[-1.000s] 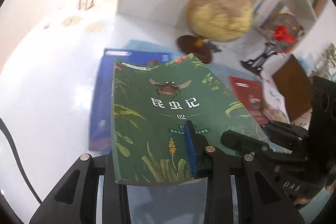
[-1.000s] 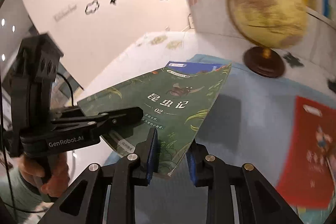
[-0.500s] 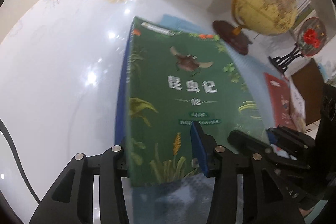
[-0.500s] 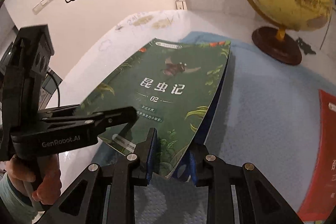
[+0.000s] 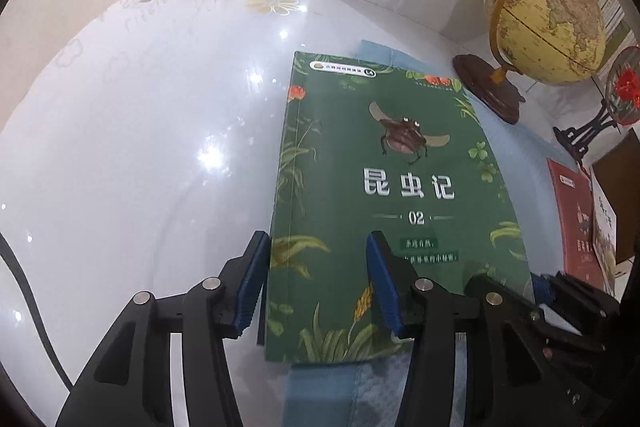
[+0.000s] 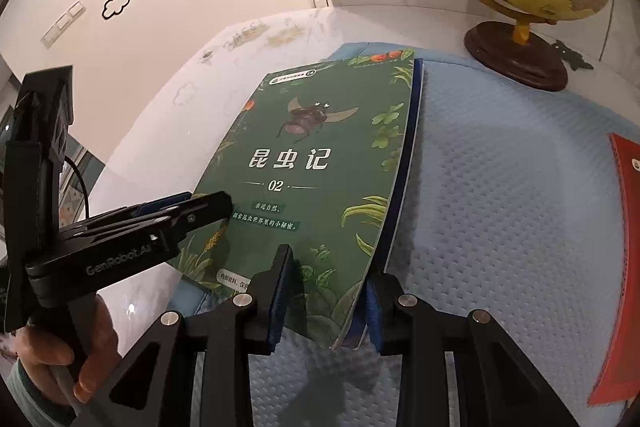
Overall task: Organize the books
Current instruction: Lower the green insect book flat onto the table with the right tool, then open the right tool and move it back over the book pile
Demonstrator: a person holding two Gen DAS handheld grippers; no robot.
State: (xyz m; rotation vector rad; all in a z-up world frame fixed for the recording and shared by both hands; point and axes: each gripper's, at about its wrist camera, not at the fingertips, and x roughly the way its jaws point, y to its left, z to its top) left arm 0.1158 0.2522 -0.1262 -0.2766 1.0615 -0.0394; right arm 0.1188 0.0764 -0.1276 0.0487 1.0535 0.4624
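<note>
A green book (image 5: pixel 384 187) (image 6: pixel 320 163) with a beetle on its cover lies flat on a blue book (image 6: pixel 414 131), whose edge shows along its right side. My left gripper (image 5: pixel 318 285) straddles the green book's near left corner. Its jaws are opening, and the pads (image 5: pixel 252 287) stand clear of the cover. My right gripper (image 6: pixel 326 297) straddles the near right corner. Its jaws are opening too, and the corner sits loose between them. The left gripper's fingers (image 6: pixel 200 211) also show in the right wrist view, over the book's left edge.
The books rest on a pale blue mat (image 6: pixel 500 187) on a glossy white table (image 5: pixel 140 147). A globe (image 5: pixel 548 23) stands behind them, with a red fan ornament (image 5: pixel 624 87) beside it. A red book (image 5: pixel 572 219) lies to the right. A hand (image 6: pixel 80 367) holds the left gripper's handle.
The green book came down from a raised tilt and now lies flat on the blue book. Both grippers sank with it, and their jaws have spread apart.
</note>
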